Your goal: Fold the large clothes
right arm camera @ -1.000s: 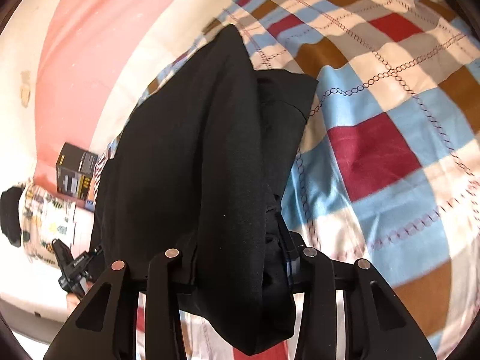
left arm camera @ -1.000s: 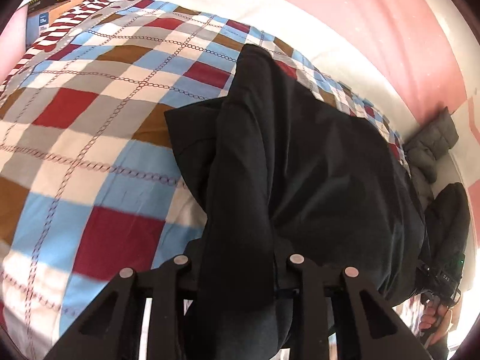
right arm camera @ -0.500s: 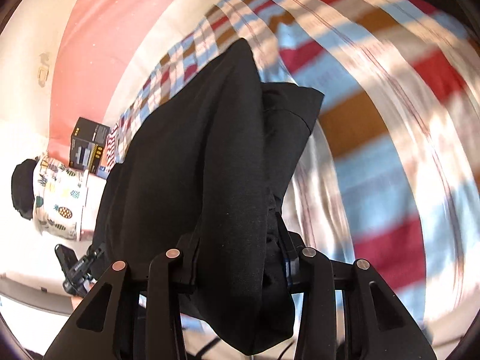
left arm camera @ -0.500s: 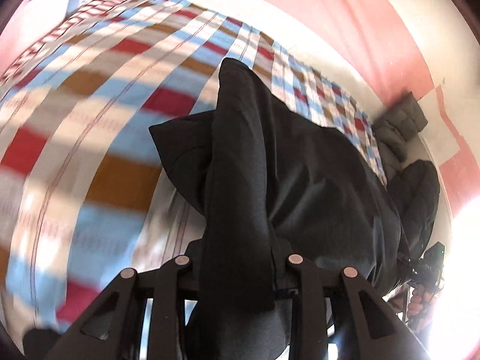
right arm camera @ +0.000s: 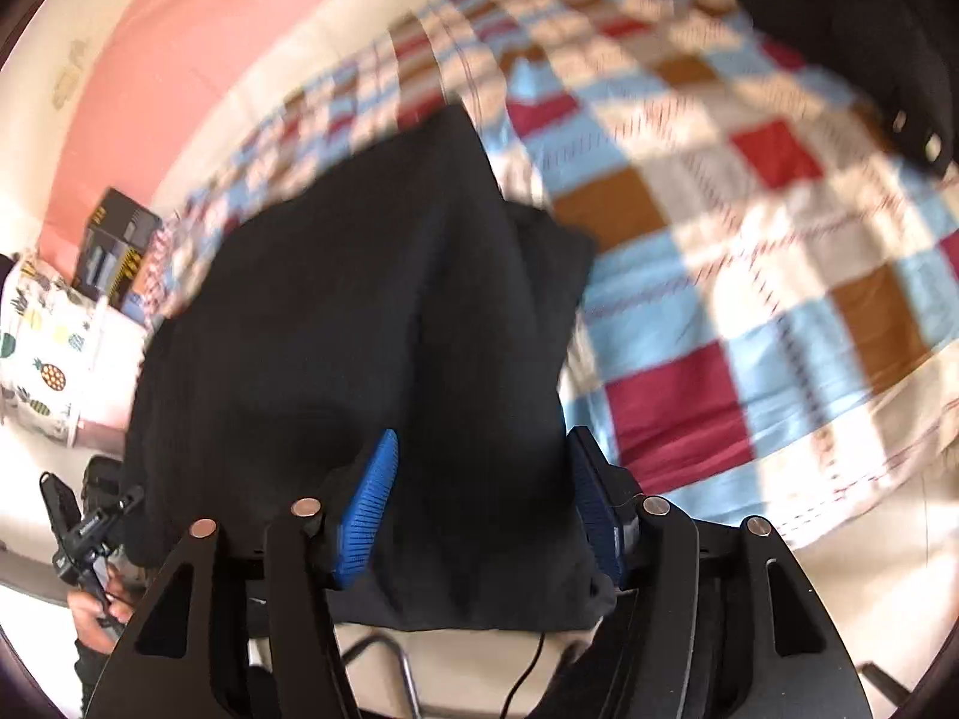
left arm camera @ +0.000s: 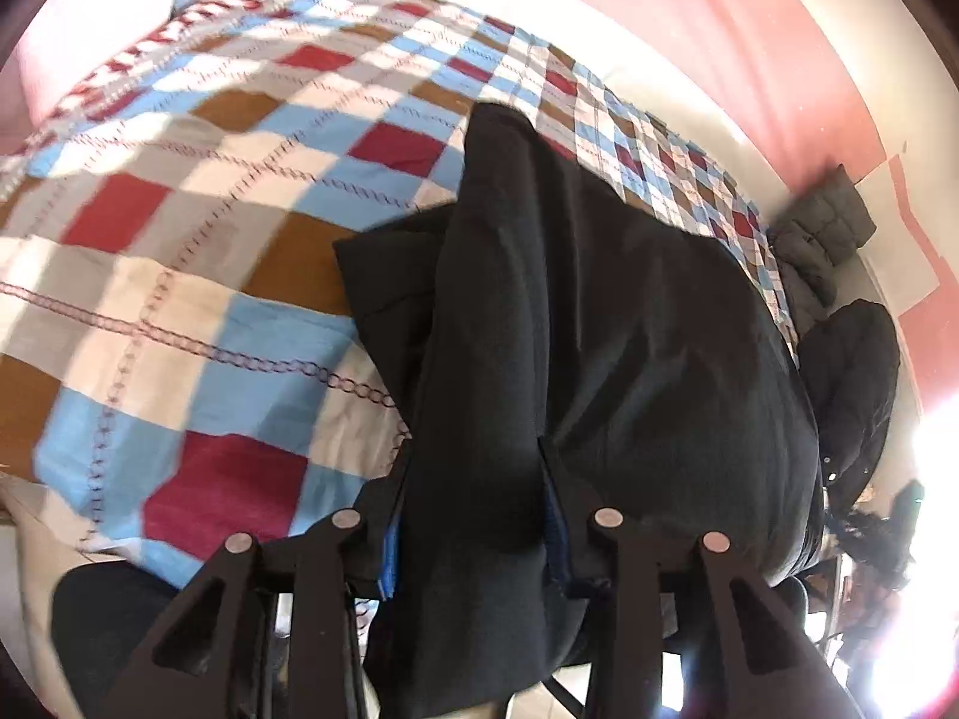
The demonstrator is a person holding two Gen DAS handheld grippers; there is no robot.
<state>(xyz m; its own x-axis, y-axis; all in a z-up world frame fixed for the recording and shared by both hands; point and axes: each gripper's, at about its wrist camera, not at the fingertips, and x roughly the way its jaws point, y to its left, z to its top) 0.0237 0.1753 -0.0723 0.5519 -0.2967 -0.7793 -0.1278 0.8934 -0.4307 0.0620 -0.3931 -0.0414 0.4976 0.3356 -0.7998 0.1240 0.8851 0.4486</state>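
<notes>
Bed (left arm camera: 180, 251): checked quilt in red, blue, brown and cream fills both views; it serves as the folding surface, bare to the left of the garment and to its right.
Garment (left arm camera: 599, 311): one large black piece, lying long from the near edge of the bed toward the far wall, its near hem gathered up at both tongs. A flap sticks out on its left side in the left view, so the fold is not yet tidy.
Left tongs (left arm camera: 473, 515): jaws have just been opening; the black cloth runs between them, and I cannot tell whether the pads still press on it.
Right tongs (right arm camera: 479, 497): jaws have just been opening and now stand spread, the blue pads (right arm camera: 368, 509) clear of the cloth on the left side; the hem sits loose between them.
Step, as I judge it: the hem has been carried to where it belongs and both hands are letting go.
Other clothes: dark jackets (left arm camera: 851, 383) wait at the far right.
Box (right arm camera: 114, 239): far left, by the wall.
</notes>
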